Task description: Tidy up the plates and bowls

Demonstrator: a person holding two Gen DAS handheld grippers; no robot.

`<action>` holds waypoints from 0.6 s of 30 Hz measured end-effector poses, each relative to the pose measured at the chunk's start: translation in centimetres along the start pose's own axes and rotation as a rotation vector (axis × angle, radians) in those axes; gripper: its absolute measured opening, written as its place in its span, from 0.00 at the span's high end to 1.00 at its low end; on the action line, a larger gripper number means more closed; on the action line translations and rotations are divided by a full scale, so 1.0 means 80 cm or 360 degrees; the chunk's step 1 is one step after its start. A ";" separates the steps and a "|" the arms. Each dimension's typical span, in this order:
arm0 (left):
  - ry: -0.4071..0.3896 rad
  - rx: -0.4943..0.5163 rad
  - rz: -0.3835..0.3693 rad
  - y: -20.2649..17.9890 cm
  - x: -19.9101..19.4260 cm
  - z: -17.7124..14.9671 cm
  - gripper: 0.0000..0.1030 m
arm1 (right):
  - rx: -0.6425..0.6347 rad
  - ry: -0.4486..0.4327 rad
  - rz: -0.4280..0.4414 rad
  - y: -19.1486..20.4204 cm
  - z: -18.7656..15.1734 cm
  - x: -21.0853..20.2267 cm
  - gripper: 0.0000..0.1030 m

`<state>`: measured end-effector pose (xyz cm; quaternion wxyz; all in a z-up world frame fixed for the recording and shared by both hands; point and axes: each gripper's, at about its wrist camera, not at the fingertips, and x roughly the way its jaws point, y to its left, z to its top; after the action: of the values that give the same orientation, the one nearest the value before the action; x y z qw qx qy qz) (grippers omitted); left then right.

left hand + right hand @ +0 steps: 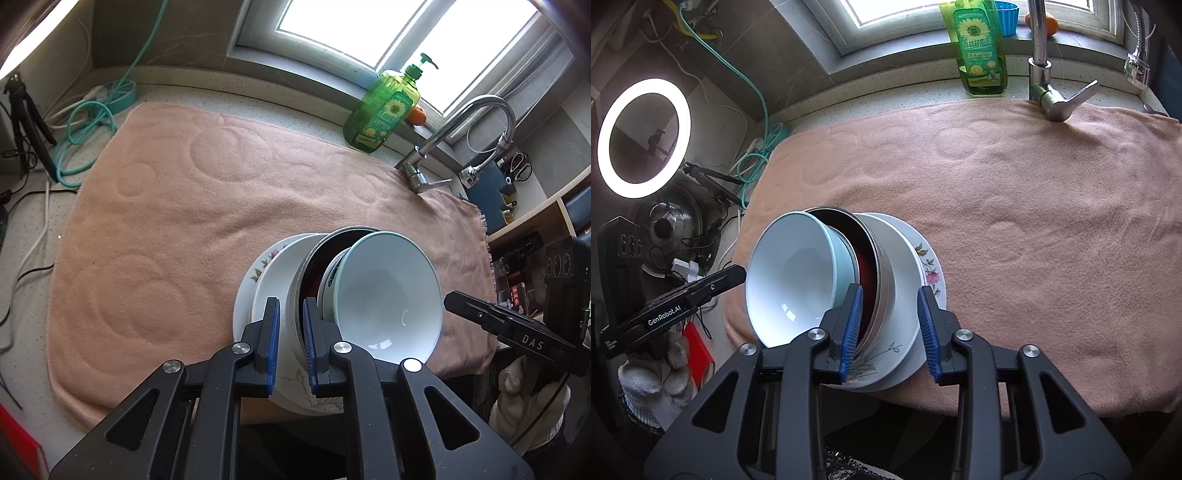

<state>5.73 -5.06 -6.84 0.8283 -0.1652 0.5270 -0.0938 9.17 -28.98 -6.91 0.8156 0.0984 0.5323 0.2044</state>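
Crockery sits nested on the pink towel, at its near edge: in the left wrist view the left gripper is pinched narrow on the rims of the white bowl and steel bowl, the pale blue bowl innermost. In the right wrist view the right gripper stands part-open astride the same rims, pads seemingly clear of the flowered plate beneath. Best, I judge, to draw that gripper off without nudging the stack.
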 end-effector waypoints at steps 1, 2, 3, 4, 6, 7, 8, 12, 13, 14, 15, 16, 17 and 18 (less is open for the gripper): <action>-0.0006 -0.0002 0.0005 0.001 -0.002 0.000 0.83 | -0.0005 -0.0020 -0.0014 0.000 0.000 -0.004 0.48; -0.0014 -0.0002 0.0013 0.002 -0.003 0.001 0.77 | -0.0008 -0.0043 -0.0024 -0.001 0.000 -0.008 0.44; -0.0023 -0.0001 0.0018 0.003 -0.005 0.001 0.59 | -0.0008 -0.0068 -0.0028 -0.001 0.000 -0.012 0.36; -0.0033 0.0001 0.0015 0.004 -0.008 0.001 0.44 | -0.0007 -0.0094 -0.0036 -0.001 0.000 -0.017 0.24; -0.0065 -0.0014 0.0034 0.008 -0.013 0.000 0.35 | -0.0020 -0.0147 -0.0069 -0.001 -0.001 -0.025 0.15; -0.0068 -0.0020 0.0057 0.010 -0.014 -0.001 0.34 | -0.0037 -0.0166 -0.0095 0.000 -0.002 -0.028 0.15; -0.0066 -0.0019 0.0070 0.011 -0.015 -0.001 0.34 | -0.0059 -0.0181 -0.0122 0.003 -0.003 -0.031 0.15; -0.0087 0.0021 0.0131 0.012 -0.020 -0.005 0.34 | -0.0117 -0.0228 -0.0226 0.013 -0.005 -0.039 0.12; -0.0088 0.0023 0.0137 0.013 -0.021 -0.005 0.34 | -0.0123 -0.0240 -0.0234 0.015 -0.006 -0.042 0.10; -0.0090 0.0022 0.0138 0.014 -0.023 -0.006 0.34 | -0.0127 -0.0248 -0.0244 0.017 -0.008 -0.044 0.10; -0.0097 0.0021 0.0144 0.014 -0.025 -0.007 0.34 | -0.0130 -0.0254 -0.0254 0.019 -0.008 -0.045 0.10; -0.0107 0.0024 0.0151 0.013 -0.028 -0.008 0.34 | -0.0135 -0.0260 -0.0263 0.021 -0.009 -0.046 0.10; -0.0115 0.0028 0.0155 0.013 -0.030 -0.008 0.34 | -0.0141 -0.0264 -0.0272 0.023 -0.010 -0.048 0.10; -0.0121 0.0029 0.0153 0.012 -0.032 -0.009 0.34 | -0.0147 -0.0267 -0.0286 0.025 -0.011 -0.049 0.10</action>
<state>3.98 -3.47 -5.28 0.8528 -0.1355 0.5016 -0.0524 6.52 -28.94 -3.28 0.8759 0.0294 0.4589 0.1459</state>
